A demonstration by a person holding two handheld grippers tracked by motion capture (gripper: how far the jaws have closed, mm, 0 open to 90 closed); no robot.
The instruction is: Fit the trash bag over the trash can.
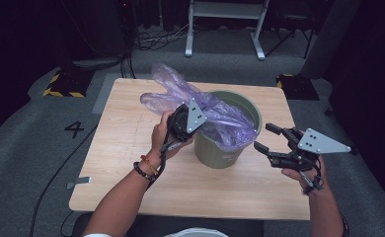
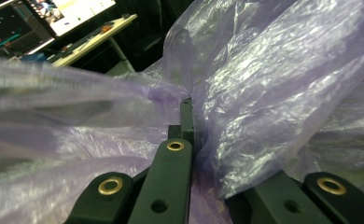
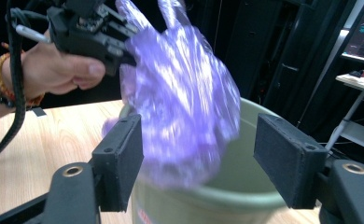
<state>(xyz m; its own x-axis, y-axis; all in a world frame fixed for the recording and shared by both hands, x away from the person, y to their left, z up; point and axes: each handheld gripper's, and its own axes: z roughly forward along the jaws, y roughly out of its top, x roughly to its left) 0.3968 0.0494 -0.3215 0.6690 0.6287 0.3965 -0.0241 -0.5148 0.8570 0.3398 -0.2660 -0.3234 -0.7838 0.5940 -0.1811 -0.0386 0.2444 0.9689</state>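
A green bin (image 1: 226,154) stands near the middle of the wooden table (image 1: 131,148). A translucent purple plastic bag (image 1: 200,106) hangs partly into the bin and spills out over its left rim. My left gripper (image 1: 196,129) is at the bin's left rim, shut on a gathered fold of the bag (image 2: 245,88). In the right gripper view the bag (image 3: 180,102) droops from that gripper into the bin (image 3: 245,186). My right gripper (image 1: 268,139) hovers open just right of the bin, nothing between its pads.
Behind the table stand a white frame's legs (image 1: 225,29) and loose cables (image 1: 151,39) on the grey floor. Yellow-black striped blocks (image 1: 64,84) sit at the table's far corners. A desk with monitors (image 2: 63,23) appears in the left gripper view.
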